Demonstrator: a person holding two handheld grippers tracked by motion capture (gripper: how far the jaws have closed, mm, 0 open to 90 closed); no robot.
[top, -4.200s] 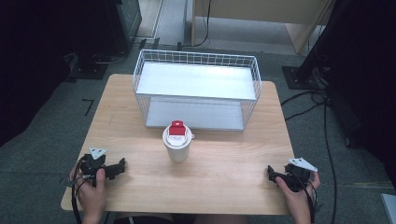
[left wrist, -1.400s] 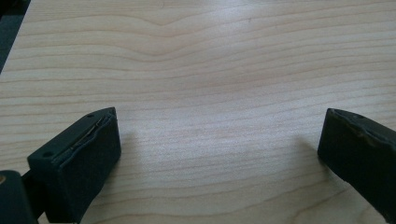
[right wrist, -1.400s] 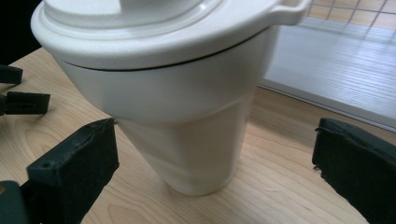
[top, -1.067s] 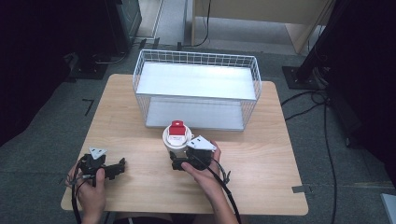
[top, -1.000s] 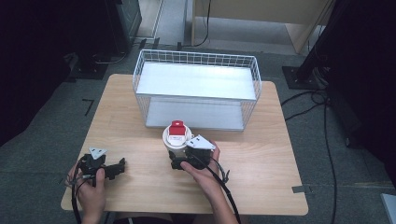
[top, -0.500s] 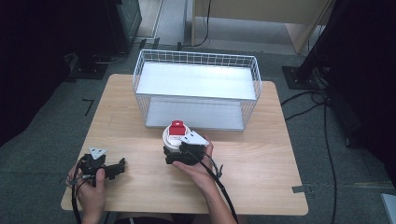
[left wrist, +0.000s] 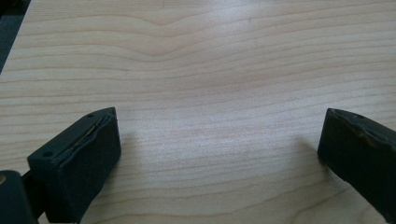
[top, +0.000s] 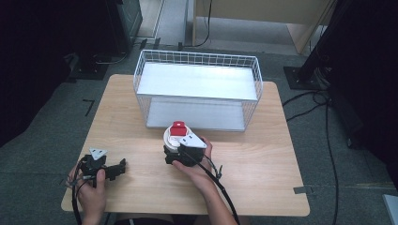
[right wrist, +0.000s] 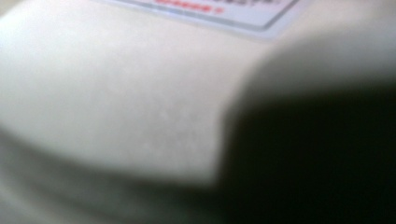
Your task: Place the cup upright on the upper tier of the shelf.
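A white tub (top: 174, 138) with a red cap stands at the middle of the wooden table (top: 263, 159), just in front of a wire basket (top: 196, 53). My right gripper (top: 172, 154) is pressed up against the tub's near side, low down, and the jaws are hidden under its grey plate. The right gripper view has the tub's white wall (right wrist: 116, 93) blurred and very close, with a dark jaw at the right. My left gripper (top: 123, 167) rests at the table's front left, open over bare wood (left wrist: 219, 154).
The white wire basket has two shelves, both bare, and takes up the back middle of the table. A cable (top: 220, 185) trails from the right gripper toward the front edge. Dark equipment and cables lie on the floor around the table.
My right hand came in from the table's front right to the tub, then edged further left against it over the last second. The left gripper and the tub have stayed put.
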